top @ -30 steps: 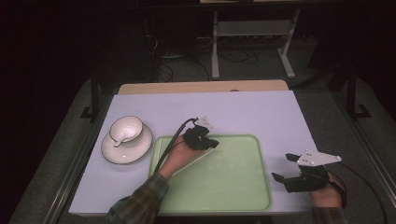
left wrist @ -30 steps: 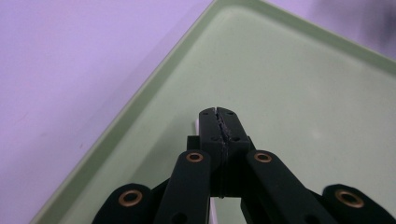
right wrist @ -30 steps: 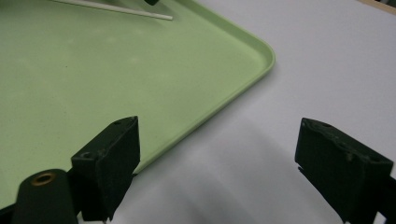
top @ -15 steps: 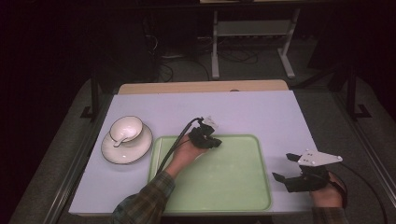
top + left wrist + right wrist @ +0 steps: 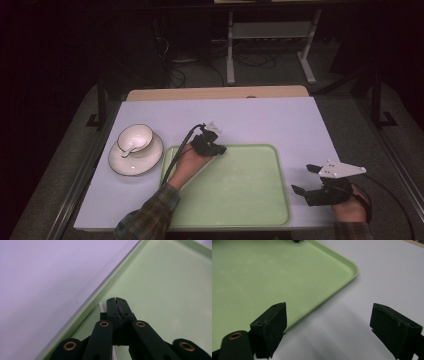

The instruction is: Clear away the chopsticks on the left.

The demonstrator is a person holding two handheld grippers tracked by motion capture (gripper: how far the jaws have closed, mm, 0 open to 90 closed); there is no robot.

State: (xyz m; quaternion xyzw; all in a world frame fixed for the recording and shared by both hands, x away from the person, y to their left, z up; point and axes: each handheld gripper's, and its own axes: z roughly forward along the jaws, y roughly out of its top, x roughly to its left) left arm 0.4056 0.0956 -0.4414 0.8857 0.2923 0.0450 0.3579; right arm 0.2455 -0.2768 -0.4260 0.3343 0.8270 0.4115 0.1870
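Note:
A pale green tray lies on the lavender tabletop. My left gripper hovers low over the tray's far left corner with its jaws pressed together. In the left gripper view, the left gripper is shut just inside the tray rim. A thin white strip pokes out beneath its left jaw, and I cannot tell if it is gripped. My right gripper rests on the table off the tray's near right corner, jaws wide apart. In its own view, the right gripper is open beside the tray edge.
A white bowl with a white spoon in it sits on a white plate at the table's left. Bare tabletop stretches behind and to the right of the tray. A metal stand is on the floor beyond the table.
The left gripper edged a little right along the tray's far rim, then back left. The right gripper has stayed put and open.

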